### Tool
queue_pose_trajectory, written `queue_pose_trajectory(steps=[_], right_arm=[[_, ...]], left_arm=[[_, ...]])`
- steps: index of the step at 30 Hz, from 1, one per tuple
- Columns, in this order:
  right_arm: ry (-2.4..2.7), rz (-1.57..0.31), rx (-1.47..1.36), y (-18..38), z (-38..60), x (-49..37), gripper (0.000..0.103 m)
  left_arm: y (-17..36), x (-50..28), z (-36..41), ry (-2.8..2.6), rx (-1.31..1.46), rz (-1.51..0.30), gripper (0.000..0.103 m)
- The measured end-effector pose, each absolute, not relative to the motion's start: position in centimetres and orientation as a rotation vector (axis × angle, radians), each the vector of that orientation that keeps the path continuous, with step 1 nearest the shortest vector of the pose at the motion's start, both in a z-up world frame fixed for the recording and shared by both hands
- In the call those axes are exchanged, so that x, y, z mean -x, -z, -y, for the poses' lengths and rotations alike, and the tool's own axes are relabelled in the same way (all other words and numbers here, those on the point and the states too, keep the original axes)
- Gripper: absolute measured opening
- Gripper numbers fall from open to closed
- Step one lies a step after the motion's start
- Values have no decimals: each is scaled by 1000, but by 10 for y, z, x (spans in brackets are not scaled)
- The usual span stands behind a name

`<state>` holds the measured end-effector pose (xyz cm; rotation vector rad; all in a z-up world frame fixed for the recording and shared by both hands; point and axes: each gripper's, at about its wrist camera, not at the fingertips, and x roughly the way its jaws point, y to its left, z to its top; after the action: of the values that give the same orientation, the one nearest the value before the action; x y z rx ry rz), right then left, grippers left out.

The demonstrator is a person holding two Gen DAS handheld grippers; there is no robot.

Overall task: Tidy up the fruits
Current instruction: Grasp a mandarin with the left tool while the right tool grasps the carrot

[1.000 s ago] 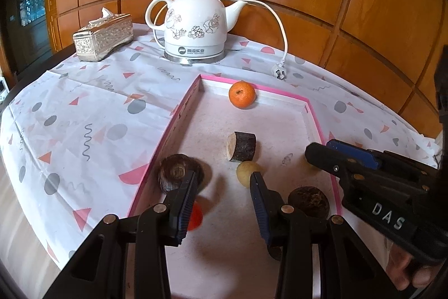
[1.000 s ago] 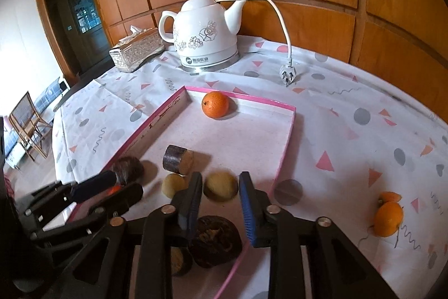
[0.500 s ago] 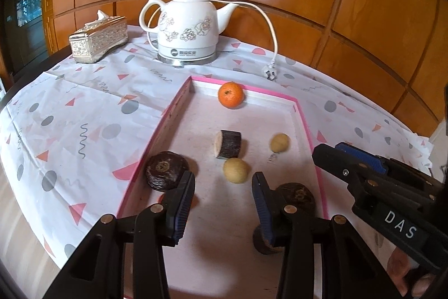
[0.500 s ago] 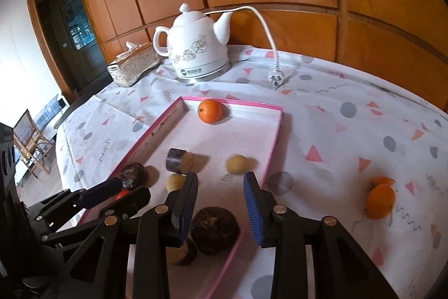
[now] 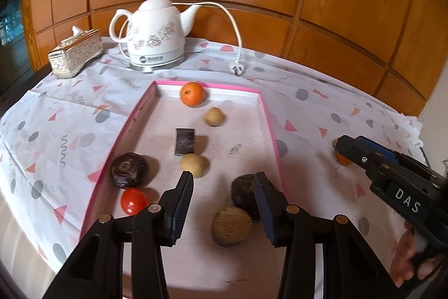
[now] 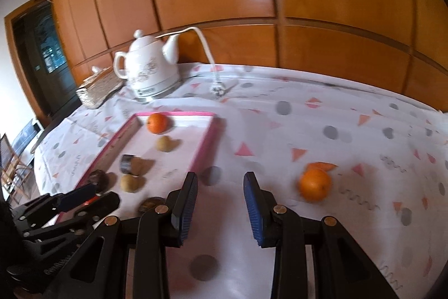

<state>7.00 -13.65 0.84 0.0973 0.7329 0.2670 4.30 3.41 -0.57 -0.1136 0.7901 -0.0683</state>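
Note:
A pink-rimmed tray (image 5: 268,119) (image 6: 208,142) holds an orange (image 5: 191,94) (image 6: 157,123), two tan round fruits (image 5: 214,116) (image 5: 193,165), a dark log piece (image 5: 184,141), two dark round fruits (image 5: 127,170) (image 5: 243,191), a red tomato (image 5: 133,201) and a brown disc (image 5: 231,226). A second orange (image 6: 314,185) lies on the cloth right of the tray. My left gripper (image 5: 224,181) is open and empty above the tray's near end. My right gripper (image 6: 220,181) is open and empty over the cloth, left of that orange.
A white kettle (image 5: 154,32) with cord and plug (image 5: 236,70) and a silver tissue box (image 5: 75,53) stand at the back of the table. Wood panelling runs behind. The patterned cloth (image 6: 350,136) covers the table to the right of the tray.
Both grippers have pulled back and risen. The right gripper swung right off the tray toward the loose orange. One tan fruit has rolled farther back in the tray.

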Motion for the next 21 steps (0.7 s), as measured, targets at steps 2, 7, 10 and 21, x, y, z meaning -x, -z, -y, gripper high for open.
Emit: queue_pose_trajectory(steps=[2, 7, 10, 21], right_arm=[[-242, -737, -111, -5, 147, -69, 34], [-175, -740, -126, 1, 175, -63, 34], [-121, -741, -134, 5, 195, -60, 34], [49, -776, -191, 27, 260, -55, 34]], left_arm=[[6, -43, -28, 78, 103, -795, 46], [4, -42, -14, 111, 77, -794, 46], [0, -44, -2, 140, 57, -787, 46], [-2, -57, 58, 287, -10, -815, 46]])
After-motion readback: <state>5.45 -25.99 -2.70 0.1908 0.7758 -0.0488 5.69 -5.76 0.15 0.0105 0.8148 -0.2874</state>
